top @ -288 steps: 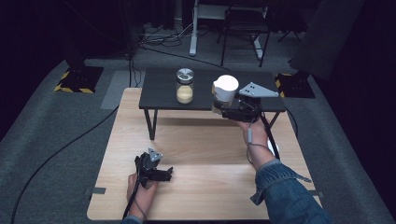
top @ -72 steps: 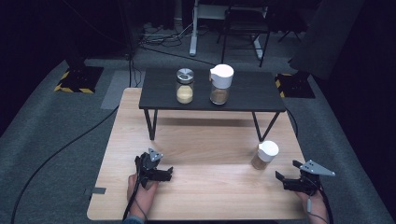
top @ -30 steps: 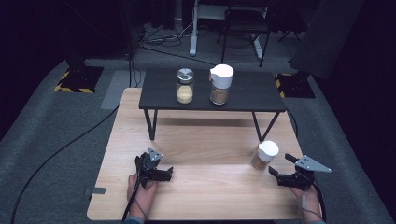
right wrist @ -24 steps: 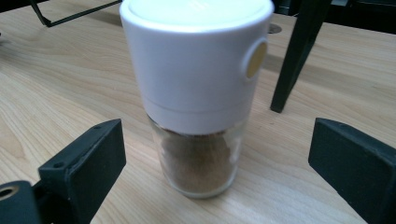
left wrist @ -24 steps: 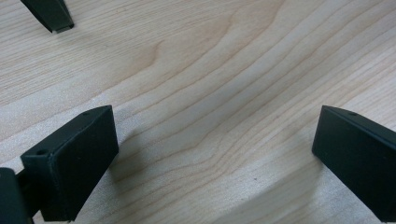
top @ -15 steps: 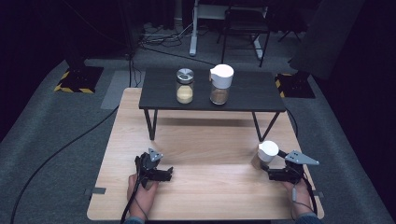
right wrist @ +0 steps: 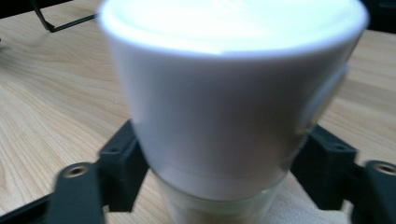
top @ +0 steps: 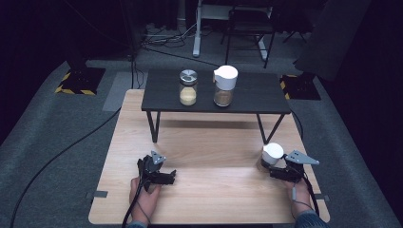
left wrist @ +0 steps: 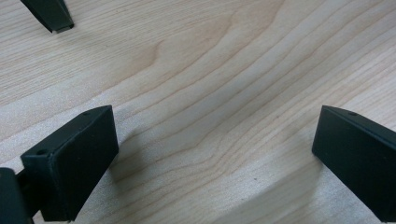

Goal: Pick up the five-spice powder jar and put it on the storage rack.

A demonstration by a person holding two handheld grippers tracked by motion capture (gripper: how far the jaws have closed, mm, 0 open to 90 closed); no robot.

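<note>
A glass jar with a white lid (top: 272, 154) (right wrist: 229, 93) stands near the right edge of the wooden tabletop (top: 214, 142). My right gripper (top: 267, 167) (right wrist: 219, 186) reaches it from the right. Its jaws have just been closing and now press on the jar's sides just below the lid. Near the front left of the tabletop my left gripper (top: 171, 176) (left wrist: 215, 158) lies under a hand, open, with bare wood between its fingers.
A low black table (top: 256, 97) stands across the far end of the wooden top. On it are a metal-lidded jar with yellow contents (top: 188, 88) and a white-lidded jar with brown contents (top: 224, 85). Cables run over the grey floor at the left.
My right gripper has moved left to the white-lidded jar and shut on it. The left gripper has stayed where it was.
</note>
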